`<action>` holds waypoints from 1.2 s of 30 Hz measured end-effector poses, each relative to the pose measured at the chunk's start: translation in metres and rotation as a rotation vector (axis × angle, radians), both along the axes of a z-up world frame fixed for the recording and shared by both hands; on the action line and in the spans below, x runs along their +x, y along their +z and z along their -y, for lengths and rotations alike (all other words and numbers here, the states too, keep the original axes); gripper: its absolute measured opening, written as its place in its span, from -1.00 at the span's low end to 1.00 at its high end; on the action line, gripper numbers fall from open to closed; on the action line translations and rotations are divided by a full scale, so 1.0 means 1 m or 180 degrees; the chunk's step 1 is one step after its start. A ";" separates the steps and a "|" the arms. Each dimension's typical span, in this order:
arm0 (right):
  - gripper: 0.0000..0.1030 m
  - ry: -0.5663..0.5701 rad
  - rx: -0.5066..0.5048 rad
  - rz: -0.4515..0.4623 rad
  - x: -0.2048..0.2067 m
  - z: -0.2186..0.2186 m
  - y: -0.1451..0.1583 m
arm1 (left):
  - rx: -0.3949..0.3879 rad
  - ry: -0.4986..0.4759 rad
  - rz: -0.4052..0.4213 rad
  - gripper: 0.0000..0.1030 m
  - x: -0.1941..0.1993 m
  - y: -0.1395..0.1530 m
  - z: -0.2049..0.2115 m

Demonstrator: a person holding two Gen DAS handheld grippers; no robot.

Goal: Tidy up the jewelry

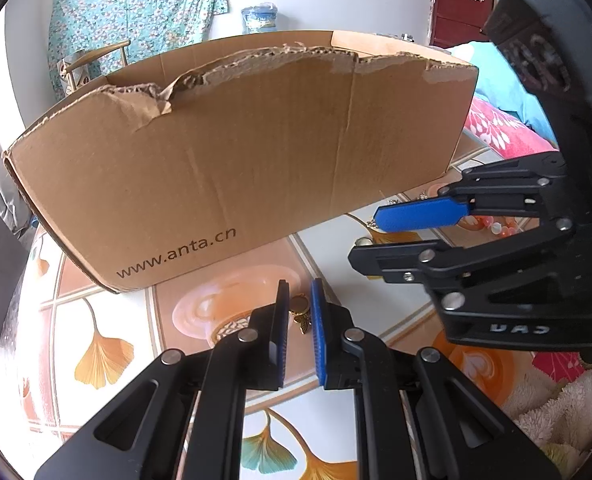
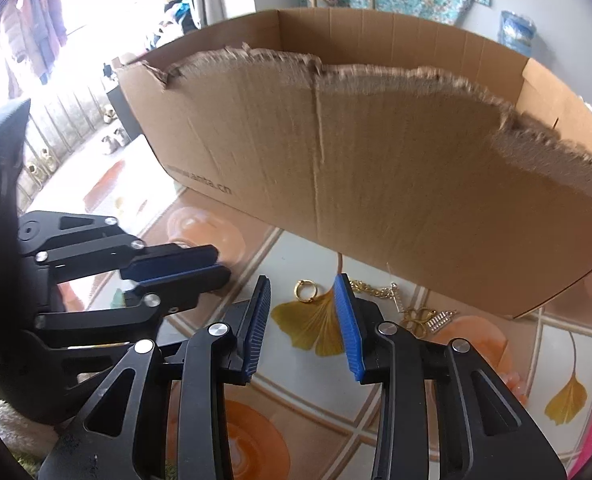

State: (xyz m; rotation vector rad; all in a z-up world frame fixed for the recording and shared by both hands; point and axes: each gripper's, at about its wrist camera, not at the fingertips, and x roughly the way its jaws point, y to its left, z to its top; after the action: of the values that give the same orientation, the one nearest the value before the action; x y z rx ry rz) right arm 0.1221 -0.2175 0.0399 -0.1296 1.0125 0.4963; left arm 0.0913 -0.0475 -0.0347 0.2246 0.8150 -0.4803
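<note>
Surface: a glossy desk (image 2: 307, 248) printed with ginkgo leaves and orange panels, in a room with a floral cloth (image 1: 136, 4) on the far wall.
Gold ring: a small gold ring (image 2: 306, 291) lies on the desk at 12 o'clock of the right gripper, just ahead of its fingertips and touched by neither.
Gold pendant: a round gold pendant (image 1: 299, 307) with a small charm under it sits between the left fingers.
Chains: a gold chain (image 2: 369, 290) and silvery pieces (image 2: 439, 320) lie at 2 o'clock of the right gripper, close to the foot of the box.
Beads: orange and white beads (image 1: 495, 228) show behind the right gripper in the left wrist view.
Left gripper: the left gripper (image 1: 299, 308) has its blue fingers (image 1: 317, 320) drawn close on the pendant.
Right gripper: the right gripper (image 2: 301, 312) has its fingers apart, with bare desk between them.
Box: a torn cardboard box (image 1: 236, 160) stands at 12 o'clock of both grippers.
</note>
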 end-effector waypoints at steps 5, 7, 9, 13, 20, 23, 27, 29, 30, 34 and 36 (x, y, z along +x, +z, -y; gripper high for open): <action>-0.59 -0.0021 -0.0089 0.0064 0.002 -0.001 -0.002 | -0.0002 -0.0005 0.0001 -0.80 0.000 0.000 0.000; -0.64 -0.0008 -0.0115 0.0081 0.001 -0.002 -0.002 | -0.0001 -0.0006 0.0001 -0.80 0.000 0.000 0.000; -0.69 0.0020 -0.0136 0.0087 0.000 -0.006 -0.002 | -0.0004 -0.0004 0.0000 -0.80 0.000 0.000 0.000; -0.70 0.0056 -0.0193 0.0128 -0.001 -0.015 -0.006 | -0.0006 -0.0003 0.0000 -0.80 0.000 0.000 -0.001; -0.82 0.0067 -0.0199 0.0138 0.002 -0.023 -0.010 | -0.0010 -0.0003 -0.0002 -0.80 0.000 0.000 -0.001; -0.82 0.0051 -0.0167 0.0120 0.004 -0.024 -0.013 | -0.0006 -0.0005 0.0002 -0.80 0.000 0.000 -0.001; -0.83 0.0042 -0.0141 0.0108 0.005 -0.020 -0.010 | -0.0010 -0.0003 -0.0001 -0.80 0.000 0.000 -0.001; -0.87 0.0032 -0.0118 0.0107 0.006 -0.018 -0.008 | -0.0012 -0.0003 -0.0002 -0.80 0.000 0.000 -0.002; -0.94 0.0028 -0.0108 0.0105 0.005 -0.014 -0.005 | -0.0015 -0.0003 -0.0003 -0.80 0.000 0.000 -0.002; -0.94 0.0018 -0.0072 0.0060 0.006 -0.008 -0.004 | -0.0018 0.0000 -0.0004 -0.80 0.002 0.001 -0.002; -0.92 0.0020 -0.0014 0.0012 0.006 -0.006 -0.002 | -0.0011 0.0001 -0.0003 -0.80 0.002 0.001 -0.002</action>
State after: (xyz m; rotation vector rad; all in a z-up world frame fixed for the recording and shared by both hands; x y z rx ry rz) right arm 0.1278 -0.2116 0.0375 -0.1376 1.0097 0.4995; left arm 0.0934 -0.0458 -0.0337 0.2210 0.8150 -0.4817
